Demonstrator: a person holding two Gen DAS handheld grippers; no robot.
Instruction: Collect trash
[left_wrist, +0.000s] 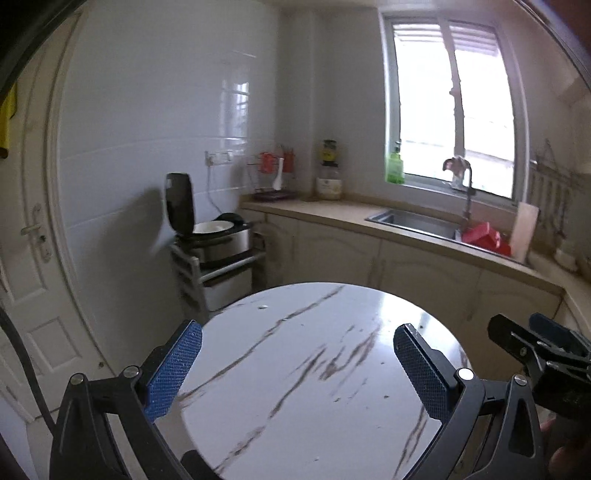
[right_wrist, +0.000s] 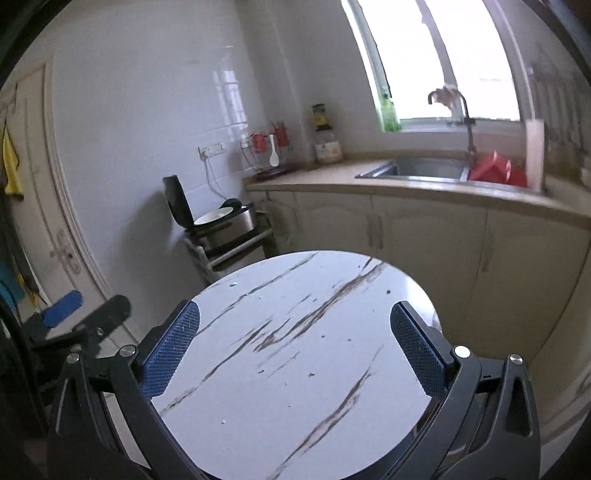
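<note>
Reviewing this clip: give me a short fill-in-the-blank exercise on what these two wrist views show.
1. Both the left gripper and the right gripper are ____ and hold nothing.
2. The marble-patterned table below them has a ____ top.
3. The rice cooker beside the counter has its lid ____.
4. The red object lies next to the ____.

Missing words: open; round; up; sink
</note>
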